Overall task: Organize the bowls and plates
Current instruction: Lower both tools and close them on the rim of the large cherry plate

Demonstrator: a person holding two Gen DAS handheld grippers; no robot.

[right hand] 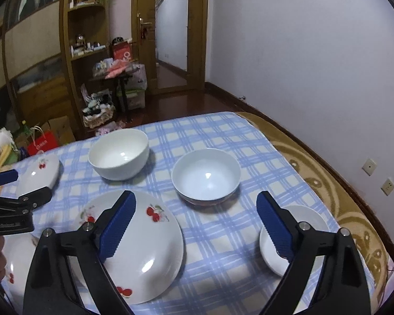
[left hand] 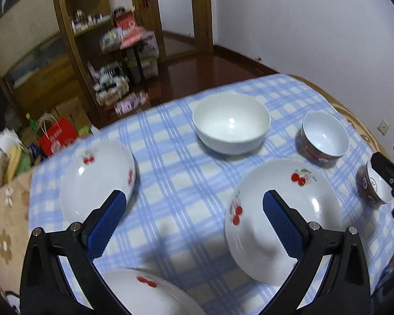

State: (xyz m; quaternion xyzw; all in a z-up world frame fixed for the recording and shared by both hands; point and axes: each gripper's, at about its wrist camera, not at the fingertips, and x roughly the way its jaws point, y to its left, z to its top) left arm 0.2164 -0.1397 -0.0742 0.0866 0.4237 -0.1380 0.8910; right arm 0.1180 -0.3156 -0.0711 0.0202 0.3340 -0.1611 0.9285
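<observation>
White cherry-print plates sit on the blue checked cloth (right hand: 218,236): left plate (left hand: 97,178), near plate (left hand: 149,294), centre plate (left hand: 275,210). Plain white bowl (left hand: 231,123), patterned bowl (left hand: 324,139) and small bowl (left hand: 375,186) follow rightward, all upright, mouths up, empty. Left gripper (left hand: 194,207) and right gripper (right hand: 195,208) hover above, fingers apart, holding nothing.

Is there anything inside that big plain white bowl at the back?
Nothing: the white bowl looks empty, only a light glint on its bottom. What lies beneath it on the checked cloth is hidden.
</observation>
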